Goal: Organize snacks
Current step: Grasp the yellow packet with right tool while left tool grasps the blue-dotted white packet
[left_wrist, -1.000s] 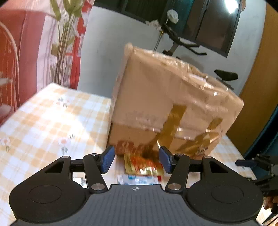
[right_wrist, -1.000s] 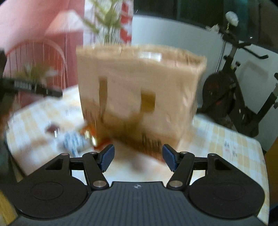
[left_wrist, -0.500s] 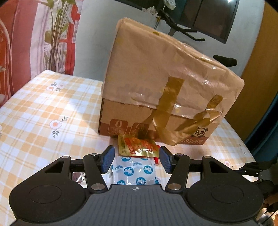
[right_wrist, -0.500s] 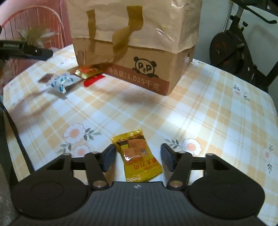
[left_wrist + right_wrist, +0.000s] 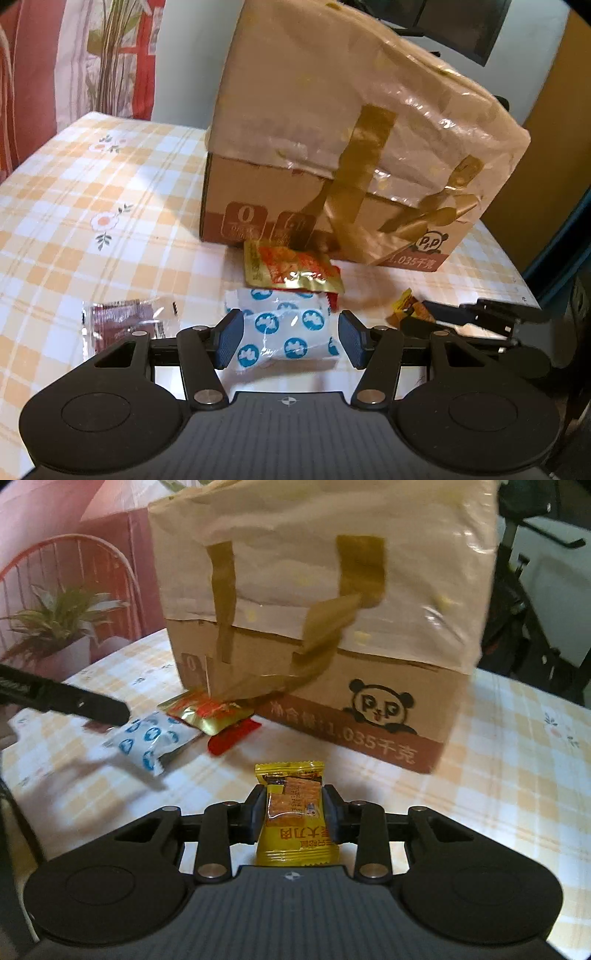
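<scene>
Right tongs (image 5: 294, 814) closing (yellow snack (image 5: 295, 812))

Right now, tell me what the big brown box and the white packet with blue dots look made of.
Big brown box: apparently corrugated cardboard, matte with printed red-brown panels; its upper half is wrapped in glossy, wrinkled clear film held by shiny tan tape.
White packet with blue dots: likely thin plastic film, slightly glossy, creased, with a crimped end seal.

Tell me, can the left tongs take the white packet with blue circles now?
Probably yes: the white packet with blue circles lies between the open left tongs, with nothing on its near part.
</scene>
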A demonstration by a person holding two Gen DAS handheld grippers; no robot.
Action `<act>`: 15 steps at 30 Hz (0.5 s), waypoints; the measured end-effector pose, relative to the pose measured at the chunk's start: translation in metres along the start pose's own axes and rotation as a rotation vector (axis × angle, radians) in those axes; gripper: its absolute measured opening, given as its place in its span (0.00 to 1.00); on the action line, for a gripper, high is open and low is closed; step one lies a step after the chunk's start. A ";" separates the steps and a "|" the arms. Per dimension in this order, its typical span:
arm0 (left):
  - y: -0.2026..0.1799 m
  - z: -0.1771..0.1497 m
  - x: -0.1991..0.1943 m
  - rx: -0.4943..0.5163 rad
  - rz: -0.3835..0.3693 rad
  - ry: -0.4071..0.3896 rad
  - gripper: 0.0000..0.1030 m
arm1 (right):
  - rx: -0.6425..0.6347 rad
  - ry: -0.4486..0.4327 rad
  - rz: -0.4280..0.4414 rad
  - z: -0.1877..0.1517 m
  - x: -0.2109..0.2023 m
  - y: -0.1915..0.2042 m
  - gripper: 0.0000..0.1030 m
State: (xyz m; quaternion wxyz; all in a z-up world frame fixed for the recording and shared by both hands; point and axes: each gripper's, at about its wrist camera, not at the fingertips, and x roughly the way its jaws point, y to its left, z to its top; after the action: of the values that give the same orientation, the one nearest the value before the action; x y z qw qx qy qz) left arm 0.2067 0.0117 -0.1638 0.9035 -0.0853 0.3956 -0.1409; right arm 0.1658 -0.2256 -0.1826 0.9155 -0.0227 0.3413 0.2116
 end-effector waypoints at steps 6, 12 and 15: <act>0.000 -0.002 0.014 -0.010 0.014 0.040 0.57 | 0.012 -0.070 -0.027 -0.011 -0.009 0.003 0.34; -0.001 -0.001 0.019 0.006 0.049 0.050 0.76 | 0.030 -0.070 -0.026 -0.009 -0.005 -0.001 0.34; 0.002 0.003 0.023 0.003 0.073 0.039 0.77 | 0.020 -0.065 -0.020 -0.010 -0.005 0.001 0.34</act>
State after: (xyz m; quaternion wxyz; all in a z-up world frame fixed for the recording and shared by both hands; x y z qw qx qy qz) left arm 0.2239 0.0059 -0.1780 0.9003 -0.0668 0.4159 -0.1098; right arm 0.1560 -0.2288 -0.1864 0.9283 -0.0100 0.3134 0.1997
